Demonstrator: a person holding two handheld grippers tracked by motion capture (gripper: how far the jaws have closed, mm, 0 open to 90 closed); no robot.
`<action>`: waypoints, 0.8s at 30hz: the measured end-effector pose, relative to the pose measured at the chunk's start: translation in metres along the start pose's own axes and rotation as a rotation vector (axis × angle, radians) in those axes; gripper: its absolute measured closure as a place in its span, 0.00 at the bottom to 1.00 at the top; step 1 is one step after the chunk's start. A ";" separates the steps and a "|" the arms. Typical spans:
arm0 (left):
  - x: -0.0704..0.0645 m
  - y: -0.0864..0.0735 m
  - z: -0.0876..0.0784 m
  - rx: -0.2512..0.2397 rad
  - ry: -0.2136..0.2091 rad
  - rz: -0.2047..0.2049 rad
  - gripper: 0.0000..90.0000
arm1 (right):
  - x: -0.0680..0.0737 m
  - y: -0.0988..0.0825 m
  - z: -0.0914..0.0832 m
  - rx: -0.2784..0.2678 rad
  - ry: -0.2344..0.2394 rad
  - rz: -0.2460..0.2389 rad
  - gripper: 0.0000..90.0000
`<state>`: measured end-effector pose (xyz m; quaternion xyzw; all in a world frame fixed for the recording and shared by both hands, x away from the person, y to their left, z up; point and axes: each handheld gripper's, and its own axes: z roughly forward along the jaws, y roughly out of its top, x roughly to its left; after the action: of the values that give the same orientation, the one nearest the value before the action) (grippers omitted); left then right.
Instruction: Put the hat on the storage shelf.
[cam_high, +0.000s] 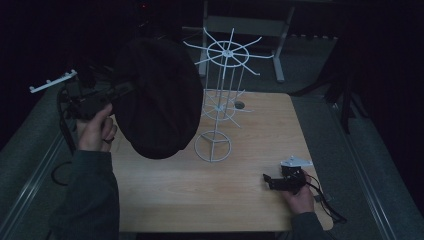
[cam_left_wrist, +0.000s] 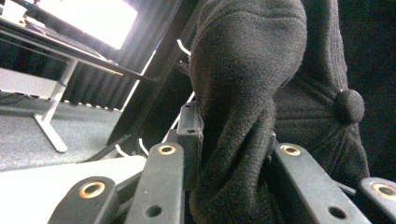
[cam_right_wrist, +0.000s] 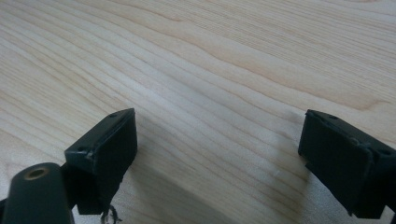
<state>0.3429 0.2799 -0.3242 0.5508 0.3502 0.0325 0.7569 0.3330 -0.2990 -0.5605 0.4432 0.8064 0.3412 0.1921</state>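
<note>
black fleece cap (cam_high: 157, 100) | clamped in left gripper (cam_left_wrist: 229, 154), held up at 9 o'clock of white wire rack (cam_high: 220, 100) | right gripper (cam_right_wrist: 219, 154) jaws apart, idle on wooden table (cam_high: 250, 195) at 5 o'clock | step: carrying cap to rack | next: likely lift crown over a prong, then release

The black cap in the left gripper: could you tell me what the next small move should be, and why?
Probably carry the black cap a little right, toward a top arm of the white wire rack. The left gripper is shut on its fabric, held up beside the rack, not yet hung; the right gripper rests open over the table.
</note>
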 end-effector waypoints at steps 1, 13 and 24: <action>-0.001 0.000 0.002 0.002 -0.002 0.004 0.83 | 0.000 0.000 0.000 0.000 0.000 0.000 0.13; -0.006 0.001 0.022 0.025 0.002 0.011 0.82 | 0.000 0.000 0.000 0.000 0.000 0.000 0.13; -0.002 -0.006 0.046 0.088 0.095 0.030 0.82 | 0.000 0.000 0.000 0.000 0.000 0.000 0.13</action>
<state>0.3653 0.2391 -0.3217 0.5865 0.3783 0.0546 0.7141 0.3330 -0.2990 -0.5605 0.4432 0.8064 0.3411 0.1923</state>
